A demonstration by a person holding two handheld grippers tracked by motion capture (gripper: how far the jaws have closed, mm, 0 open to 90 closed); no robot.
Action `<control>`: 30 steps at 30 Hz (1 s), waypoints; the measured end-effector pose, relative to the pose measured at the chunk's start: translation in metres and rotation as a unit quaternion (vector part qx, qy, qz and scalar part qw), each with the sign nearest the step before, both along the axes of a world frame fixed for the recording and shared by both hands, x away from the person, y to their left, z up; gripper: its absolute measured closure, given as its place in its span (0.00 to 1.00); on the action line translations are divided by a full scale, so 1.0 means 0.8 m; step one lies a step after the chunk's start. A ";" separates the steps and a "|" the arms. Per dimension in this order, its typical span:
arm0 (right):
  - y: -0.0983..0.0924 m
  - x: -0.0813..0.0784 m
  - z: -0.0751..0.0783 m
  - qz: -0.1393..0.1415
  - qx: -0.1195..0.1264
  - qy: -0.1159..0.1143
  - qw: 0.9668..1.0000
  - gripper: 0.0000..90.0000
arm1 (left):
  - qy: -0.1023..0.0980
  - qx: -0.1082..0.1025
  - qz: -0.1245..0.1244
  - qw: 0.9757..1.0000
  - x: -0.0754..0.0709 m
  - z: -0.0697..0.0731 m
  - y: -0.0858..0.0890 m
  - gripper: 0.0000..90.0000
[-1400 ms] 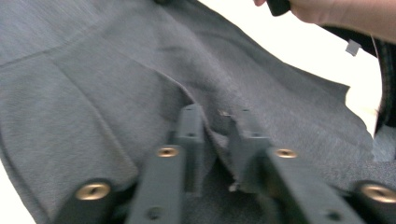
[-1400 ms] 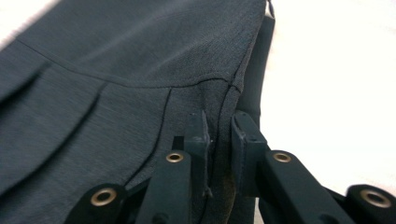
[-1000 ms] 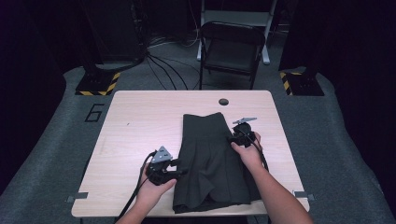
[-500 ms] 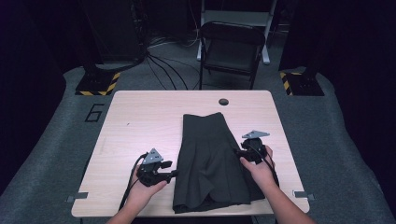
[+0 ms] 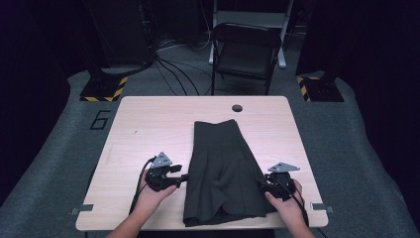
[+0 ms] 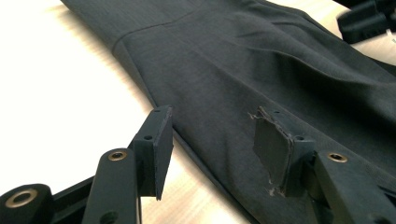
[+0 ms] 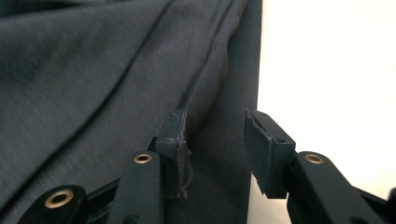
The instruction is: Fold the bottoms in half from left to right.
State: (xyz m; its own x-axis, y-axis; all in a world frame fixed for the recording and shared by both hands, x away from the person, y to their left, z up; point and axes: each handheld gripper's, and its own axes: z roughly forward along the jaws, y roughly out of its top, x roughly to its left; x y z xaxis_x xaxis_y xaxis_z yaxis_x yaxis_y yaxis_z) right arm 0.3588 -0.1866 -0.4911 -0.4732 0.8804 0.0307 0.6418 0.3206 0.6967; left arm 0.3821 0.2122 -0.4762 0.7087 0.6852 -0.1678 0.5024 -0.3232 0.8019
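Note:
A dark grey garment (image 5: 223,168) lies flat down the middle of the light wooden table (image 5: 148,129), narrow end far, wide hem near. My left gripper (image 5: 187,177) is at the garment's left edge, low on the table. In the left gripper view this gripper (image 6: 212,144) is open, one jaw over bare wood, the other over the cloth (image 6: 261,70). My right gripper (image 5: 261,184) is at the garment's near right edge. Its own view shows this gripper (image 7: 215,140) open over the cloth's (image 7: 93,70) straight edge, nothing pinched.
A dark chair (image 5: 245,52) stands beyond the table's far edge, with cables (image 5: 173,69) on the floor. A round hole (image 5: 237,107) is in the tabletop near the far edge. Bare wood lies left and right of the garment.
My right gripper has come off the middle of the garment, moving right and toward the near edge. The left gripper has shifted slightly left beside the cloth.

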 end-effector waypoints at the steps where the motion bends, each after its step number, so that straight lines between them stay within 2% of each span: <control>1: -0.001 -0.002 -0.002 -0.006 0.007 0.004 1.000 0.66 | 0.000 0.000 0.000 1.000 0.000 0.000 0.000 0.52; 2: -0.001 -0.004 -0.004 -0.009 0.015 0.010 1.000 0.66 | 0.000 0.002 0.000 1.000 0.001 0.000 -0.001 0.52; 6: 0.001 -0.008 -0.008 0.008 0.025 0.022 0.999 0.65 | 0.007 0.005 -0.006 1.000 0.003 -0.004 -0.006 0.52; 9: 0.005 -0.010 -0.008 0.020 0.021 0.019 0.999 0.65 | 0.005 0.016 -0.012 1.000 0.003 -0.006 -0.011 0.52; 10: 0.008 -0.012 -0.009 0.020 0.023 0.022 0.999 0.65 | -0.004 0.022 -0.011 1.000 0.003 -0.007 -0.011 0.52; 12: 0.009 -0.011 -0.011 0.027 0.020 0.024 0.999 0.65 | 0.002 0.024 -0.017 1.000 0.003 -0.006 -0.011 0.52; 15: 0.010 -0.012 -0.010 0.027 0.032 0.024 0.999 0.65 | 0.003 0.026 -0.018 1.000 0.002 -0.006 -0.011 0.52; 16: 0.011 -0.014 -0.006 0.028 0.053 0.029 0.998 0.64 | 0.002 0.026 -0.017 1.000 0.002 -0.006 -0.011 0.52; 17: 0.012 -0.015 -0.005 0.031 0.060 0.027 0.997 0.64 | 0.001 0.027 -0.015 1.000 0.002 -0.007 -0.011 0.52; 19: 0.014 -0.016 -0.004 0.037 0.061 0.028 0.997 0.63 | 0.000 0.025 -0.012 1.000 0.002 -0.008 -0.012 0.52; 21: 0.017 -0.015 -0.007 0.040 0.049 0.031 0.998 0.64 | 0.005 0.029 -0.015 0.999 0.001 -0.008 -0.013 0.52; 22: 0.017 -0.015 -0.007 0.040 0.049 0.031 0.998 0.64 | 0.000 0.029 -0.013 0.999 0.001 -0.009 -0.014 0.52; 23: 0.019 -0.012 -0.012 0.046 0.031 0.032 0.998 0.68 | 0.000 0.028 -0.013 1.000 0.001 -0.009 -0.015 0.52; 24: 0.020 -0.011 -0.015 0.046 0.025 0.035 0.998 0.72 | 0.000 0.034 -0.018 0.999 0.001 -0.009 -0.014 0.52; 25: 0.021 -0.012 -0.015 0.038 0.029 0.047 0.998 0.76 | -0.002 0.033 -0.016 0.999 0.000 -0.009 -0.015 0.52; 27: 0.021 -0.012 -0.013 0.043 0.025 0.034 0.998 0.87 | -0.004 0.039 -0.018 0.999 0.001 -0.009 -0.015 0.52; 28: 0.021 -0.013 -0.010 0.041 0.027 0.034 0.998 0.92 | -0.003 0.038 -0.016 0.999 0.000 -0.009 -0.015 0.52; 29: 0.020 -0.014 -0.006 0.042 0.027 0.023 0.998 0.96 | -0.003 0.037 -0.016 0.999 0.001 -0.009 -0.015 0.52; 30: 0.019 -0.016 -0.002 0.042 0.027 0.019 0.999 0.97 | -0.003 0.037 -0.016 0.999 0.001 -0.009 -0.015 0.52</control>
State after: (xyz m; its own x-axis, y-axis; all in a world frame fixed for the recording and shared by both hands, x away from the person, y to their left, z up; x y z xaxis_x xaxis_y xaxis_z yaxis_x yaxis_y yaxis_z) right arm 0.3462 -0.1712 -0.4928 -0.5428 0.8342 0.0970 0.6402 0.3363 0.6906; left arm 0.3826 0.2003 -0.4835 0.7314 0.6724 -0.1133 0.4862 -0.3978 0.7780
